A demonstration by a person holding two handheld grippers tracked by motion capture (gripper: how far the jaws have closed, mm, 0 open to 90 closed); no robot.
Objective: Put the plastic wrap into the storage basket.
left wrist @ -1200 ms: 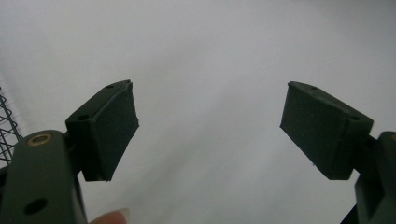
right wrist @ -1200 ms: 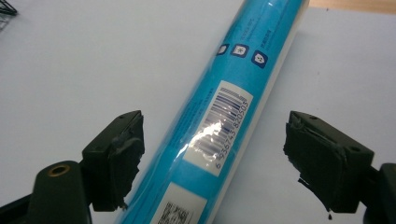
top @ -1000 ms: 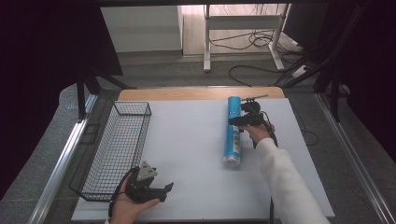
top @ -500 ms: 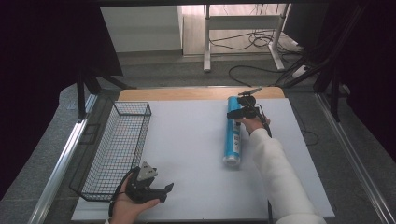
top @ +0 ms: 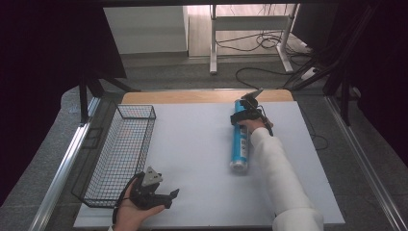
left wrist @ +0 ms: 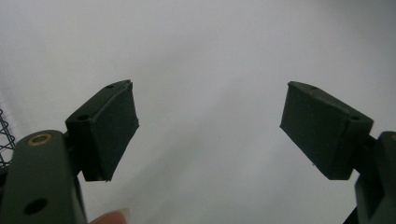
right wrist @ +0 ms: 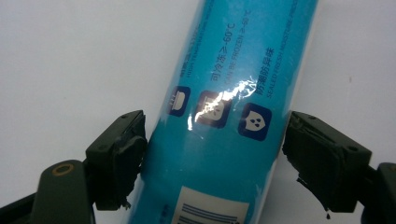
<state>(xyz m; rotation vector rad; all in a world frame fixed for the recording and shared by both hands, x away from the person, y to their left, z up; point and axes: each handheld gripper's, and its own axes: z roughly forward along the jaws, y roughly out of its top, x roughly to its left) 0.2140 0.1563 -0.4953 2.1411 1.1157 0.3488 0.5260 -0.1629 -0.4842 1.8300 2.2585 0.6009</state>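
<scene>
The right gripper (right wrist: 212, 154), jaws apart, straddles the far part of the long blue plastic-wrapped roll (top: 239, 142) lying on the white table (top: 192, 154), so I judge closing comes next, while the left gripper (top: 153, 191) rests spread open near the black wire basket (top: 120, 149).

light: white table top (top: 192, 159) evenly and brightly lit, surroundings left dark | glare: a white streak is seen on the blue roll (right wrist: 224, 116) in the right gripper view | focus: left gripper view is soft, background washed grey | shadows: faint, soft-edged
</scene>
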